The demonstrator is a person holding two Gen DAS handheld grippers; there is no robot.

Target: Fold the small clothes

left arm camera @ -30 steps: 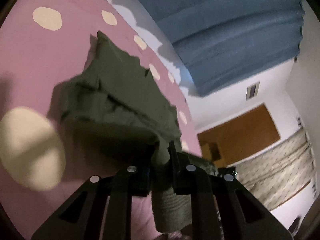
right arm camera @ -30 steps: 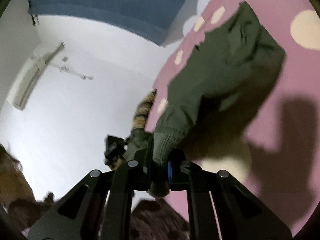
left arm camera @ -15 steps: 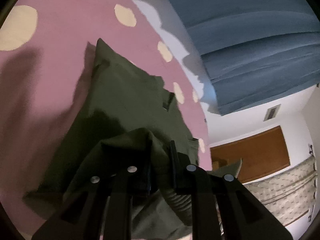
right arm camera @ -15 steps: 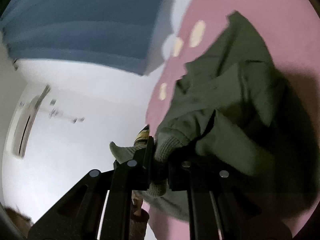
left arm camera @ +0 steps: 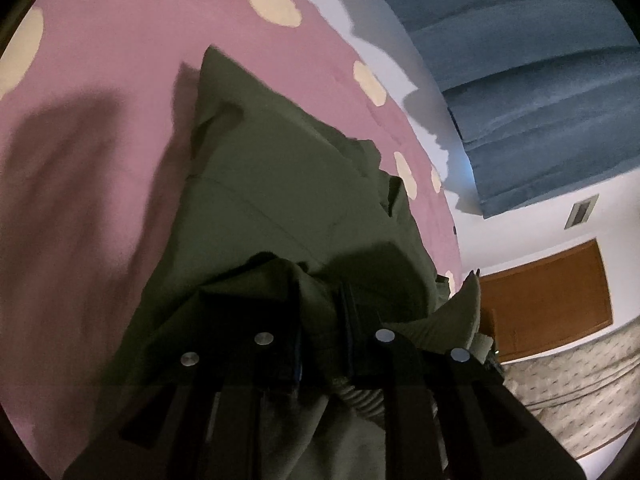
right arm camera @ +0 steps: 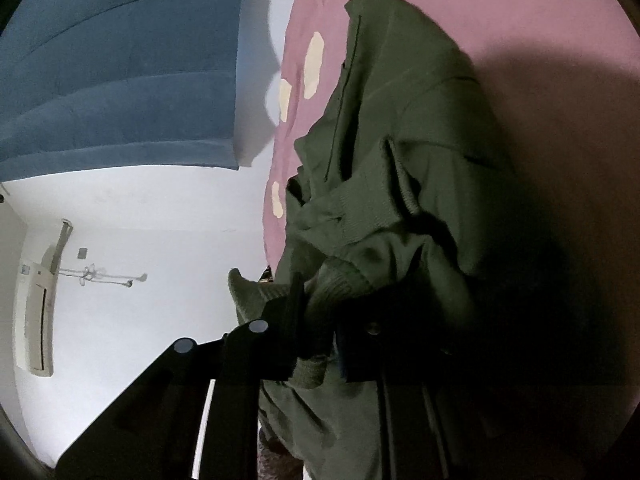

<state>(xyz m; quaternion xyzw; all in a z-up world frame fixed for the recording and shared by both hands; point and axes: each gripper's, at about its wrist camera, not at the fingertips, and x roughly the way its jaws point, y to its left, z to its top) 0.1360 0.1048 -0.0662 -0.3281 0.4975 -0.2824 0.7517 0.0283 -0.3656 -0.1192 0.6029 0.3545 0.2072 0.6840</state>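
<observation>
An olive green jacket-like garment (left arm camera: 280, 184) lies on a pink bed cover (left arm camera: 100, 60) with cream dots. Its near part is folded over onto the rest. My left gripper (left arm camera: 320, 292) sits low on the fold. Its jaws are opening, and a bunch of green cloth is still pinched between them. In the right wrist view the same garment (right arm camera: 420, 120) fills the middle, on the pink cover (right arm camera: 520, 0). My right gripper (right arm camera: 318, 300) holds a ribbed knit cuff (right arm camera: 340, 284) between its fingers. Its jaws are opening too.
A blue curtain (left arm camera: 520, 80) hangs beyond the bed's far edge, also seen in the right wrist view (right arm camera: 120, 80). A brown wooden door (left arm camera: 548, 296) and patterned fabric (left arm camera: 580, 380) lie to the right. A wall air conditioner (right arm camera: 36, 320) is mounted at the left.
Both grippers carried the garment's held end forward and down onto the rest of it, so it now lies doubled over on the bed. The right view has rolled.
</observation>
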